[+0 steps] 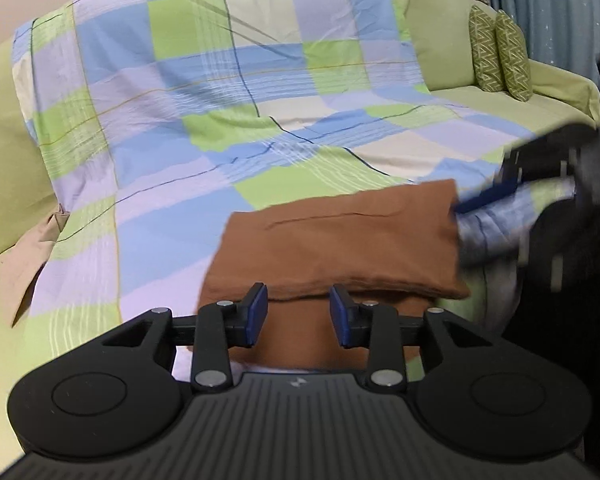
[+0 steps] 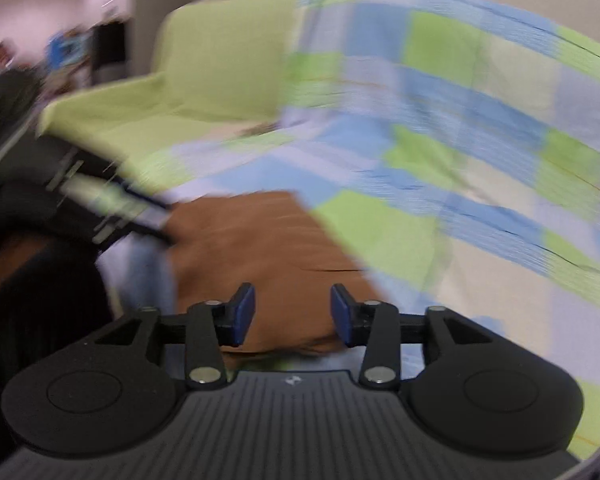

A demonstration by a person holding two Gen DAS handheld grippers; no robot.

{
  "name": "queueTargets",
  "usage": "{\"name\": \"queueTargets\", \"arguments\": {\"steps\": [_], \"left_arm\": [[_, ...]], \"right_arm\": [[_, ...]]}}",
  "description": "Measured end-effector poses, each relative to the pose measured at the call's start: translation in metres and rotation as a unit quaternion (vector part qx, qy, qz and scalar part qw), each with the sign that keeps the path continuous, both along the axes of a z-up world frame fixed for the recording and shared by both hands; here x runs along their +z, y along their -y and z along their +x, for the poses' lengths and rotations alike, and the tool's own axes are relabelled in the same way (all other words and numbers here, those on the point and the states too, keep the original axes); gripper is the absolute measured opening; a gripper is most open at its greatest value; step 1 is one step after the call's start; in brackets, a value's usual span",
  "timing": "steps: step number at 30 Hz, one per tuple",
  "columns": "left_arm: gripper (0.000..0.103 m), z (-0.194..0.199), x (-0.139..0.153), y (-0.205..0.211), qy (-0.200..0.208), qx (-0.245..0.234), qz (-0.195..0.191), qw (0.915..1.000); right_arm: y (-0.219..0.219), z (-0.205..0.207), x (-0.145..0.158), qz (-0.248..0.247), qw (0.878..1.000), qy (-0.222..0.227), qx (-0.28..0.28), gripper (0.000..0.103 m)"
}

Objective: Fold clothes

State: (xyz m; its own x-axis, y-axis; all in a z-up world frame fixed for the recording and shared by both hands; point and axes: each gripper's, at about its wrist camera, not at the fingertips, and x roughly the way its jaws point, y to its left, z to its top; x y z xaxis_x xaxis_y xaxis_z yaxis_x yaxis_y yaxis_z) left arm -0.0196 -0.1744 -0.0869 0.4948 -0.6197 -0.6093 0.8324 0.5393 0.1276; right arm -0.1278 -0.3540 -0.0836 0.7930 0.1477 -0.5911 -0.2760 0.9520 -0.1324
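Observation:
A brown garment, folded into a flat rectangle, lies on a checked sheet of blue, green and lilac. My left gripper hangs over its near edge, jaws apart, nothing pinched between the blue pads. At the garment's right end I see the other gripper, blurred, with its blue fingers at the cloth's edge. In the right wrist view my right gripper stands open over the brown garment, cloth showing between the pads. The picture there is smeared.
The checked sheet drapes over the seat and back of a light green sofa. Two patterned green cushions stand at its far right corner. A blue-grey curtain hangs behind. A dark sleeve fills the right wrist view's lower left.

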Motion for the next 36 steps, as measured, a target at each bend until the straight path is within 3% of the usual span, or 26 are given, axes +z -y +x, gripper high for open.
{"name": "queueTargets", "arguments": {"steps": [2,3,4,6,8,10,12,16,19,25,27,30,33,36], "left_arm": [[0.044,0.011,-0.004,0.005,0.002,0.006,-0.001,1.0],[0.045,0.015,-0.005,0.007,0.002,0.008,-0.002,1.0],[0.045,0.018,-0.005,0.008,0.003,0.01,-0.005,0.9999],[0.05,0.021,-0.004,0.007,0.004,0.009,-0.015,0.9998],[0.054,0.026,-0.002,0.004,0.008,0.007,-0.029,0.9995],[0.054,0.03,0.0,0.006,0.013,0.006,-0.033,0.9993],[0.055,0.038,0.0,0.013,0.012,0.002,-0.036,0.9993],[0.055,0.055,-0.001,0.039,0.012,-0.022,-0.033,0.9991],[0.057,0.068,-0.004,0.065,0.021,-0.054,-0.023,0.9981],[0.061,0.103,-0.007,0.121,0.033,-0.1,-0.004,0.9944],[0.063,0.109,-0.013,0.139,0.04,-0.121,0.011,0.9918],[0.063,0.112,-0.028,0.172,0.056,-0.164,0.053,0.9835],[0.063,0.113,-0.039,0.189,0.057,-0.202,0.071,0.9751],[0.059,0.12,-0.047,0.2,0.055,-0.211,0.075,0.9731]], "right_arm": [[-0.029,0.003,-0.013,-0.061,0.998,0.0,0.025,0.046],[-0.046,0.01,-0.028,-0.14,0.989,0.008,0.043,0.045],[-0.052,0.016,-0.036,-0.18,0.982,0.009,0.052,0.043],[-0.053,0.019,-0.041,-0.188,0.98,0.003,0.065,0.017],[-0.038,0.026,-0.031,-0.131,0.99,-0.002,0.054,0.003],[0.009,0.038,-0.002,0.003,1.0,-0.003,-0.008,0.003],[0.053,0.048,0.019,0.083,0.995,0.003,-0.056,0.003],[0.116,0.067,0.037,0.114,0.988,0.016,-0.102,0.003],[0.162,0.101,0.036,0.122,0.986,-0.004,-0.116,0.003],[0.197,0.16,0.003,0.141,0.981,-0.053,-0.123,0.004],[0.2,0.165,-0.009,0.138,0.98,-0.06,-0.13,0.006],[0.206,0.162,-0.025,0.119,0.977,-0.047,-0.171,0.023],[0.218,0.148,-0.029,0.144,0.971,-0.023,-0.189,0.023],[0.222,0.127,-0.031,0.155,0.969,-0.016,-0.193,0.023]]}}
